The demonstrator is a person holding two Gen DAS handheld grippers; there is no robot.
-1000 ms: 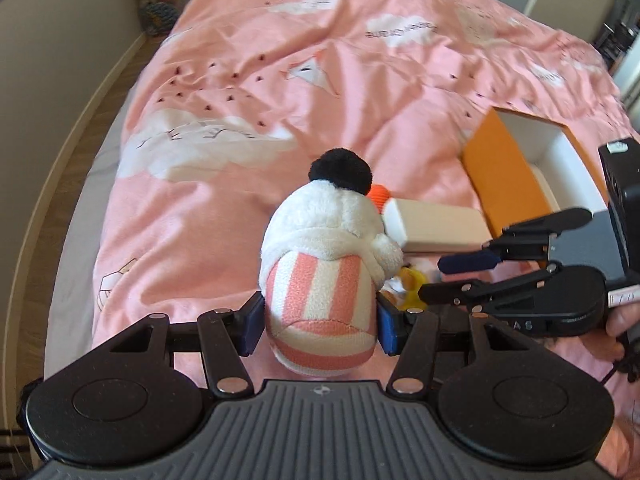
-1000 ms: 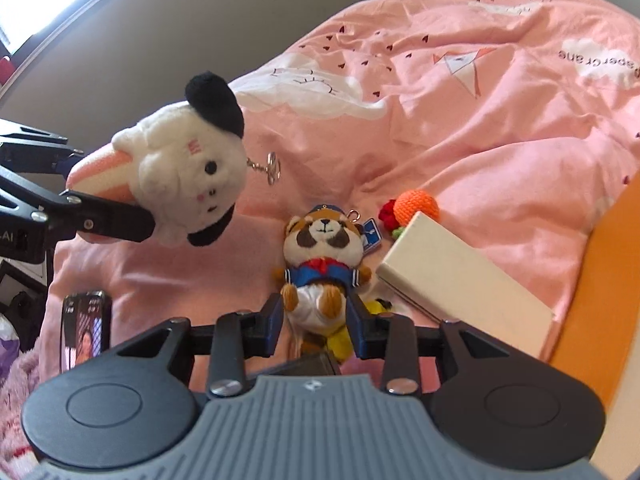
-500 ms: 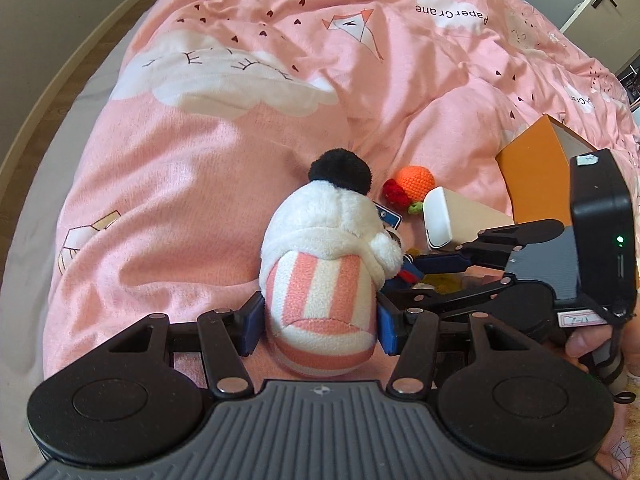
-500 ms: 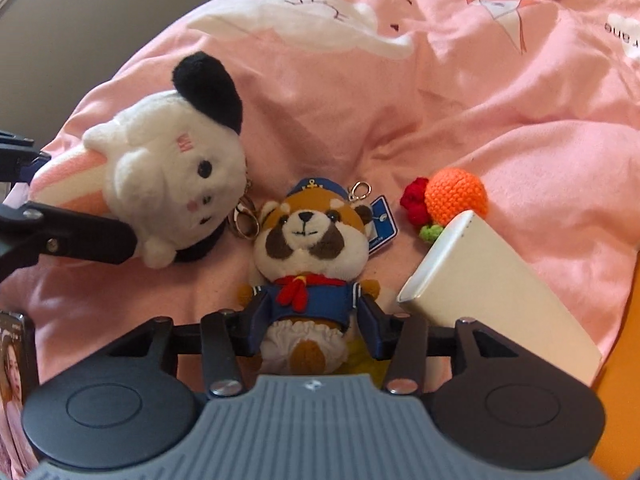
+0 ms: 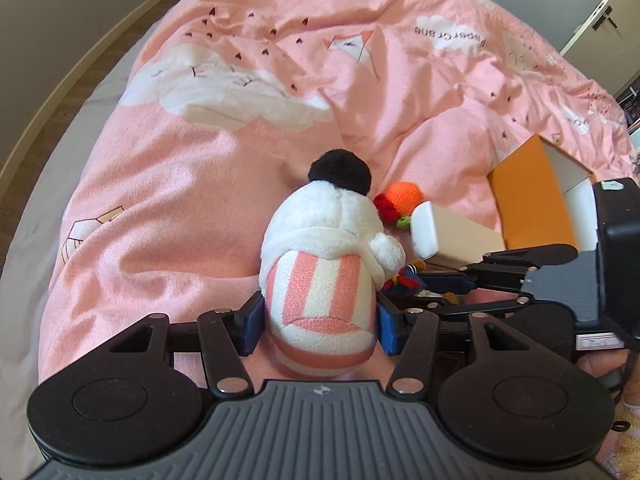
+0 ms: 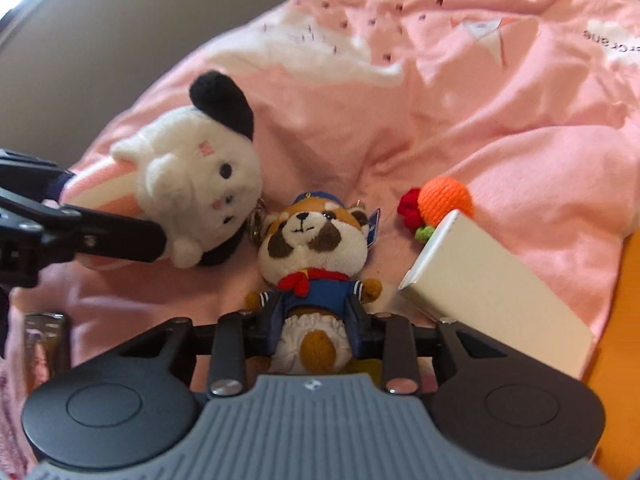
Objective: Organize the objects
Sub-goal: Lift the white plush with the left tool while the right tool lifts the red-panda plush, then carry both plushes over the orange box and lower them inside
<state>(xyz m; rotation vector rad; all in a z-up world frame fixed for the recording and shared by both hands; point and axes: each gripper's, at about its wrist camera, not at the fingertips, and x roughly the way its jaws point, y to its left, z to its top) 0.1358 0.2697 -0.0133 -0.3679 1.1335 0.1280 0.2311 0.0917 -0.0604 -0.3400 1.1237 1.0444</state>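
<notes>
My left gripper (image 5: 320,322) is shut on a white plush (image 5: 320,232) with a black ear and a pink-striped body. The plush rests low on the pink bedspread (image 5: 192,200). In the right wrist view the same white plush (image 6: 192,184) lies face up, its head touching a small sailor-suited raccoon plush (image 6: 312,240). My right gripper (image 6: 316,320) straddles the raccoon plush's waist. Its jaws are closing, and both pads touch the blue jacket and white pants. From the left wrist view only a scrap of the raccoon plush (image 5: 404,280) shows behind the right gripper's fingers (image 5: 520,256).
A cream box (image 6: 492,300) lies just right of the raccoon plush, with an orange crochet fruit (image 6: 446,198) at its far corner. An open orange box (image 5: 532,196) stands further right. A phone (image 6: 44,348) lies near the front left. The bed's edge and floor run along the left.
The right gripper moved in over the raccoon plush, widened, then narrowed around its waist. The left gripper sank with the white plush, which now lies against the raccoon plush's head.
</notes>
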